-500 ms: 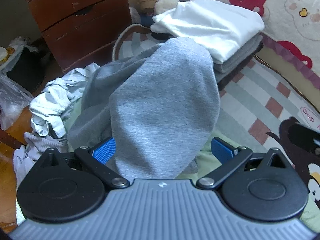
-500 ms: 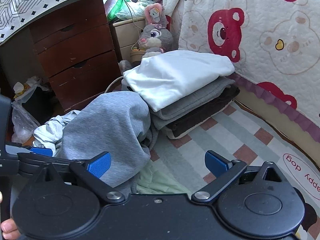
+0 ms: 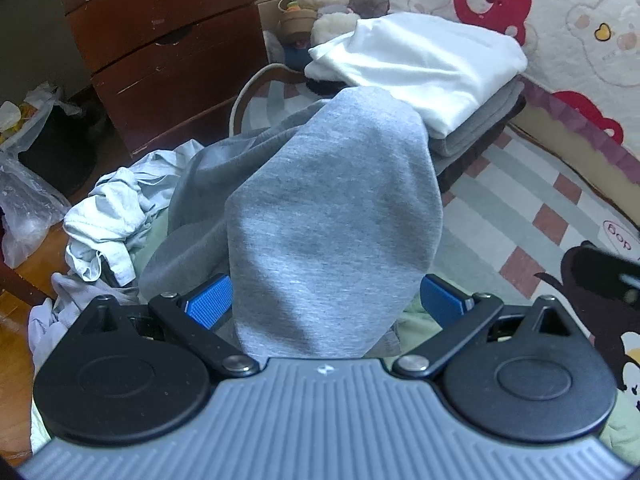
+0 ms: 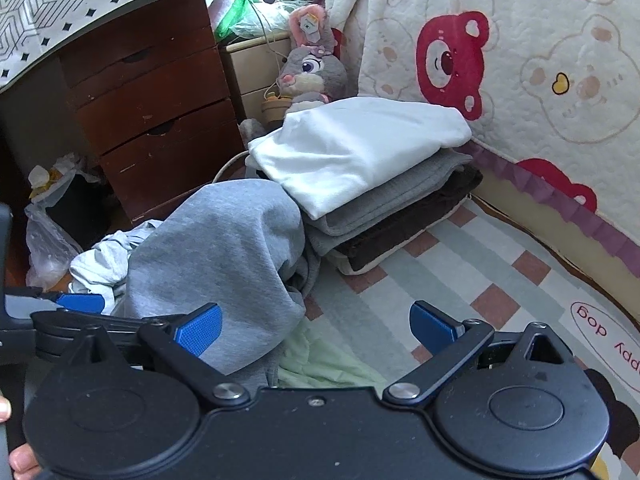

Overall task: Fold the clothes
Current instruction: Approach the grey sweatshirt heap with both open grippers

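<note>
A grey sweatshirt [image 3: 328,216] lies heaped on the mat, and a fold of it hangs between the open blue pads of my left gripper [image 3: 324,304]. The pads stand apart on either side of the cloth and do not pinch it. The sweatshirt also shows in the right wrist view [image 4: 216,264]. My right gripper [image 4: 316,328] is open and empty, to the right of the heap, over a pale green garment [image 4: 320,364]. A stack of folded clothes with a white one on top [image 4: 352,152] sits behind the heap and also shows in the left wrist view [image 3: 424,64].
A pile of crumpled light blue clothes [image 3: 108,216] lies left of the sweatshirt. A brown drawer unit [image 4: 152,120] stands at the back left, with a bin and plastic bags [image 4: 52,216] beside it. A plush rabbit [image 4: 308,68] and the bear-print bed cover [image 4: 500,60] border the striped mat [image 4: 460,280].
The views have shifted slightly. The grey sweatshirt keeps its shape and both grippers stay open.
</note>
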Available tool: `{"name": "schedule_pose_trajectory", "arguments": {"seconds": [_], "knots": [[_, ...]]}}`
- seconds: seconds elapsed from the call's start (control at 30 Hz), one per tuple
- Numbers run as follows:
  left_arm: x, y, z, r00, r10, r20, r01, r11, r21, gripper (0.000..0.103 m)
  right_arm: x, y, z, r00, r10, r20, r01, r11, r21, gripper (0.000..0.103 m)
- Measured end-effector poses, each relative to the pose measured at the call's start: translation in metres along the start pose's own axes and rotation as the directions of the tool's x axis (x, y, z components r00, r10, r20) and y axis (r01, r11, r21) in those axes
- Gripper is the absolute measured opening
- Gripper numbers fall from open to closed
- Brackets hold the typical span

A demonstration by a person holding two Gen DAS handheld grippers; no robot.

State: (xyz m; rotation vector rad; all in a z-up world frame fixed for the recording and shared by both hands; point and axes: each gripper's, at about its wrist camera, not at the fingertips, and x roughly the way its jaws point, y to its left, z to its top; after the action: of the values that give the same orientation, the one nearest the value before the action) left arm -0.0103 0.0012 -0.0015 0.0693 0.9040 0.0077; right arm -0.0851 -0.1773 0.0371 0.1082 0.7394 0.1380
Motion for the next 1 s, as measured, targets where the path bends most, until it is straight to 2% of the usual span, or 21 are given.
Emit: {"name": "schedule_pose_trajectory", "arguments": {"seconds": [0.13,0.2,1.0], "knots": [[0.0007,-0.0005,-0.0007,1.000,-0.002,-0.007,0.002,1.000,0.001,0.102,0.0010,-0.0013,-0.0005,1.000,-0.001,-0.006,0.001,1.000,0.008,0.101],[0.0020,-0.0006,-0.0010,0.999,-0.037,-0.007,0.038,0.999,0.028,0.102,0.0010,-0.0034,-0.0009,1.000,-0.004,-0.007,0.004,1.000,0.012,0.101],[0.0065,0.0002,-0.0026,0.998,-0.057,-0.036,0.058,0.998,0.025,0.103,0.0067,-0.0020,-0.0024,0.999,-0.016,-0.033,0.016,1.000,-0.001,0.101]]}}
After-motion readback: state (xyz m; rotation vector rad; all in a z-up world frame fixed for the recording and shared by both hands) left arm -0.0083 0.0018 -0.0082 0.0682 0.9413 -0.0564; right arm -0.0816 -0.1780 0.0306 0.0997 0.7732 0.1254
